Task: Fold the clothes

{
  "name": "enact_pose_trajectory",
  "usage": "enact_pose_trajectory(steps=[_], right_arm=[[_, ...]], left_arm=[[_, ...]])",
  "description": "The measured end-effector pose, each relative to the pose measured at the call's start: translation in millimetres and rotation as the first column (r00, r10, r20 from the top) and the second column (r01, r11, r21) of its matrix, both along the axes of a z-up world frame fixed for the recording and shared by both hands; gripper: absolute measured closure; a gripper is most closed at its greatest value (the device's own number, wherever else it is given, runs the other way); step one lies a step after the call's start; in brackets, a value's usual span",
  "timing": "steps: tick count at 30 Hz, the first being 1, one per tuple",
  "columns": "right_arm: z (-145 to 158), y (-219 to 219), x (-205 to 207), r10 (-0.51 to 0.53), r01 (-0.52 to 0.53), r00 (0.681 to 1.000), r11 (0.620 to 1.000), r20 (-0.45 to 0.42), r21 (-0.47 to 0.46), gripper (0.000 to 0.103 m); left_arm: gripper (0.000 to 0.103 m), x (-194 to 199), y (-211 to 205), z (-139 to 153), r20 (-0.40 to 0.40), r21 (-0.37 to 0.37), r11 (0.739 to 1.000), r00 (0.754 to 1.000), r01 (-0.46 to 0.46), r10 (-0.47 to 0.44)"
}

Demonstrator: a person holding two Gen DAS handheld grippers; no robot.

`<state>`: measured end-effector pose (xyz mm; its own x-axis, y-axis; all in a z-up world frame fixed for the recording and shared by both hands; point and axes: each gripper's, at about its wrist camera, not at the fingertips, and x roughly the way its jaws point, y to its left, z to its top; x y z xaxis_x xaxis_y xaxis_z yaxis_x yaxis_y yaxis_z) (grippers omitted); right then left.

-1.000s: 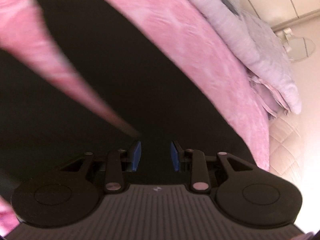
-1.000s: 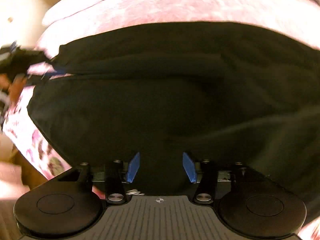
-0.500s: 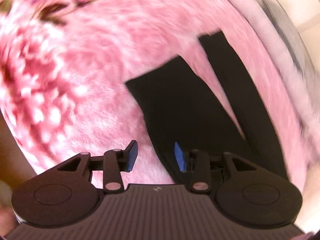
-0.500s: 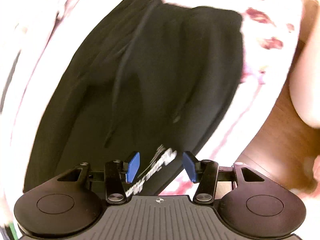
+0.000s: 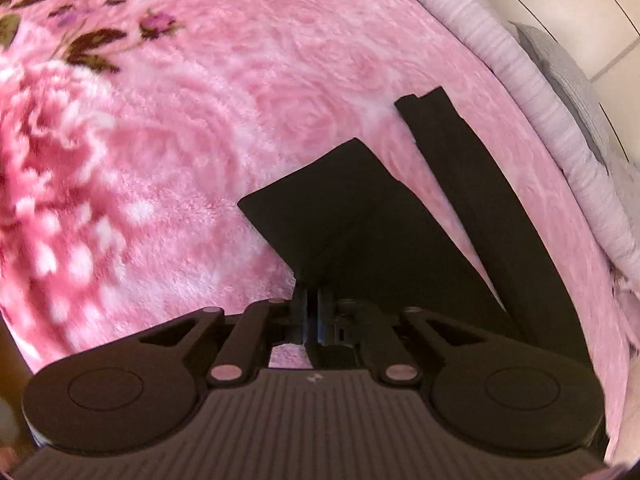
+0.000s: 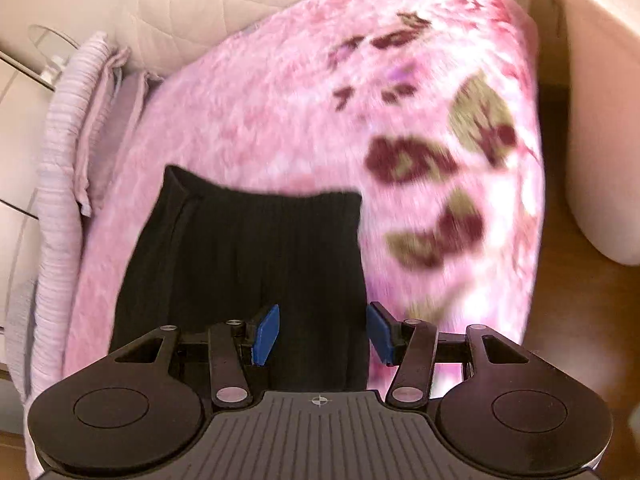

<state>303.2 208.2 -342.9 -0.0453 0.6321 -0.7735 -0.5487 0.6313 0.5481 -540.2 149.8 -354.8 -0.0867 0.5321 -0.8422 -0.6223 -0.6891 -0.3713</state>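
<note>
Black trousers (image 5: 352, 216) lie flat on a pink flowered blanket (image 5: 168, 168), the two legs spread in a narrow V. The second leg (image 5: 472, 184) runs along the right. In the left wrist view my left gripper (image 5: 310, 314) is shut on the near leg's side edge, with black cloth pinched between the pads. The right wrist view shows the waistband end of the trousers (image 6: 248, 248). My right gripper (image 6: 322, 332) hovers open over it, blue pads apart and nothing pressed between them.
Folded lilac bedding (image 5: 516, 80) (image 6: 60, 184) lies along the blanket's far side. A cream quilted headboard (image 6: 192, 0) stands behind. Wooden floor (image 6: 568, 288) and a cream upholstered piece (image 6: 600, 120) lie off the blanket's right edge.
My left gripper swung out over the trouser legs and shut on the near leg's edge. The right gripper rolled and moved to the waistband end, staying open.
</note>
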Motion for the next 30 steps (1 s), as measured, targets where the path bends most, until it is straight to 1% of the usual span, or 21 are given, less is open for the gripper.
enact_pose_trajectory(steps=[2, 3, 4, 5, 6, 9, 11, 12, 13, 15, 16, 17, 19, 20, 21, 22, 24, 26, 27, 29, 30], right_arm=[[-9, 5, 14, 0.006, -0.006, 1.0, 1.0, -0.028, 0.006, 0.051], [-8, 6, 20, 0.012, -0.011, 0.999, 1.0, -0.037, 0.019, 0.051], [-4, 9, 29, 0.028, -0.027, 0.999, 0.999, -0.031, 0.018, 0.057], [2, 12, 32, 0.059, -0.059, 0.998, 0.998, -0.003, -0.003, 0.095], [11, 9, 34, 0.091, -0.09, 0.995, 0.996, 0.029, -0.026, 0.102], [39, 9, 28, 0.121, -0.123, 0.991, 0.992, 0.061, 0.014, 0.102], [53, 3, 29, 0.13, -0.132, 0.989, 0.991, 0.065, 0.033, 0.102], [54, 2, 29, 0.145, -0.147, 0.987, 0.989, 0.072, 0.022, 0.102], [54, 1, 28, 0.163, -0.164, 0.983, 0.986, 0.08, 0.005, 0.102], [41, 3, 26, 0.195, -0.19, 0.976, 0.98, 0.094, -0.058, 0.101], [34, 4, 26, 0.201, -0.193, 0.976, 0.977, 0.089, -0.091, 0.101], [28, 7, 26, 0.195, -0.184, 0.977, 0.976, 0.086, -0.12, 0.097], [31, 7, 21, 0.196, -0.181, 0.976, 0.974, 0.098, -0.139, 0.09], [34, 6, 18, 0.197, -0.181, 0.975, 0.972, 0.105, -0.146, 0.082], [39, 6, 16, 0.208, -0.187, 0.97, 0.969, 0.126, -0.161, 0.075], [46, 3, 15, 0.22, -0.191, 0.962, 0.965, 0.161, -0.179, 0.072], [62, -2, 12, 0.246, -0.196, 0.937, 0.959, 0.249, -0.206, 0.066], [77, -6, 3, 0.282, -0.217, 0.892, 0.953, 0.354, -0.212, 0.065], [81, -4, -5, 0.313, -0.25, 0.864, 0.947, 0.394, -0.203, 0.065], [84, 2, -21, 0.382, -0.333, 0.814, 0.924, 0.439, -0.187, 0.065], [83, 7, -31, 0.419, -0.378, 0.787, 0.907, 0.452, -0.183, 0.065]], left_arm=[[0.102, 4, 3, 2, -0.028, -0.014, 1.0, 0.999, 0.018, -0.019], [0.102, 6, 5, 3, -0.042, -0.022, 0.999, 0.999, 0.027, -0.028], [0.103, 8, 6, 4, -0.055, -0.029, 0.999, 0.998, 0.036, -0.038], [0.103, 9, 7, 8, -0.07, -0.031, 0.998, 0.996, 0.046, -0.048], [0.103, 9, 6, 15, -0.081, -0.023, 0.998, 0.995, 0.053, -0.055], [0.102, 10, 0, 44, -0.146, 0.004, 0.994, 0.983, 0.111, -0.11], [0.102, 13, -9, 59, -0.199, -0.001, 0.989, 0.969, 0.149, -0.147], [0.102, 14, -15, 60, -0.219, -0.013, 0.988, 0.964, 0.154, -0.153], [0.102, 14, -21, 55, -0.223, -0.038, 0.989, 0.963, 0.145, -0.15], [0.102, 16, -33, 36, -0.224, -0.105, 0.987, 0.964, 0.124, -0.145], [0.101, 21, -35, 27, -0.243, -0.139, 0.981, 0.955, 0.138, -0.169], [0.098, 26, -36, 18, -0.271, -0.171, 0.972, 0.941, 0.16, -0.203], [0.095, 36, -38, 7, -0.321, -0.226, 0.954, 0.909, 0.198, -0.265], [0.094, 40, -36, 9, -0.345, -0.242, 0.947, 0.893, 0.213, -0.289], [0.09, 42, -37, 13, -0.368, -0.253, 0.944, 0.881, 0.214, -0.298], [0.087, 42, -40, 19, -0.391, -0.26, 0.944, 0.872, 0.204, -0.296], [0.087, 32, -51, 30, -0.435, -0.286, 0.952, 0.871, 0.106, -0.228], [0.091, 21, -64, 40, -0.47, -0.292, 0.956, 0.871, -0.005, -0.139], [0.091, 21, -65, 45, -0.472, -0.27, 0.963, 0.873, -0.011, -0.122], [0.091, 28, -61, 52, -0.471, -0.219, 0.975, 0.872, 0.032, -0.134], [0.088, 36, -55, 53, -0.465, -0.205, 0.976, 0.871, 0.071, -0.161]])
